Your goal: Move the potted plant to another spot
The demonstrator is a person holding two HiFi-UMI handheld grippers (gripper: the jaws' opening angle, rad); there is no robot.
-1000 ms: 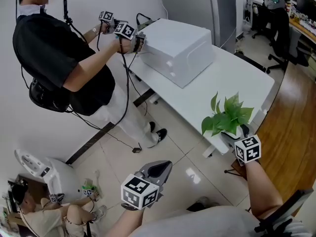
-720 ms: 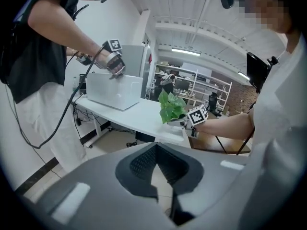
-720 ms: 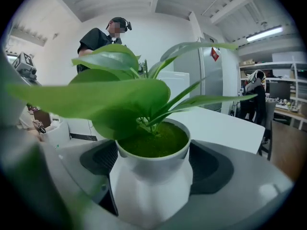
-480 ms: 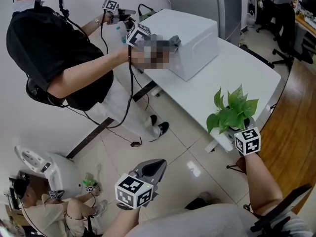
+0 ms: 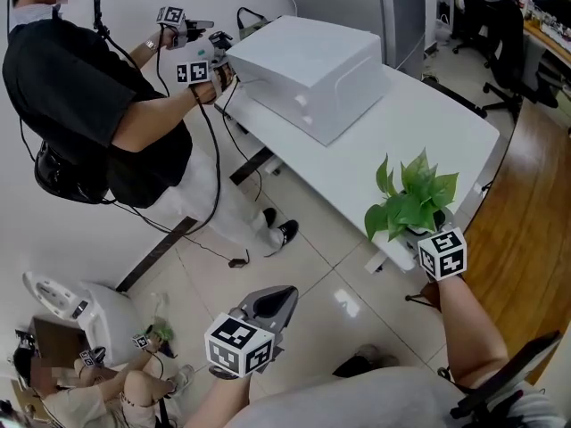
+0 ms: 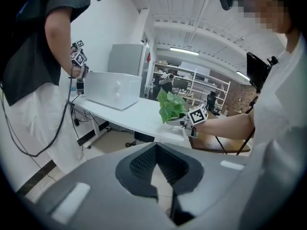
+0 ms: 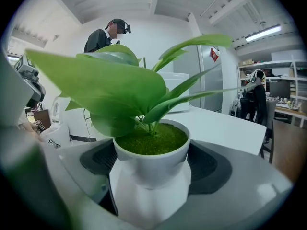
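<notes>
The potted plant [image 5: 410,199] sits on the worktop [image 5: 419,123], right at the corner nearest the wearer, close to the edge. In the right gripper view its white pot [image 7: 152,162] is upright, dead centre between the pads.

The right claw [image 5: 419,237] is spread wide around the pot, one pad on each side and just about at the rim. It doesn't look clamped yet, so the pot is straddled, not gripped. The left claw [image 5: 287,292] hangs off the worktop over the floor, closed up with nothing in it.

What could go wrong, as a guess:
- The pot looks smooth and glossy. A squeeze only at the rim could let it slip or tilt on the lift.
- It's close to the worktop's edge. A nudge from one pad before the other bites could push it off onto the floor.
- The leaves drape over the claw and hide the pads from the head view, so it's easy to misjudge.
- The far end of the worktop holds a white box [image 5: 308,69] with another person [image 5: 89,96] working at it. That end is a poor place to set it down.
</notes>
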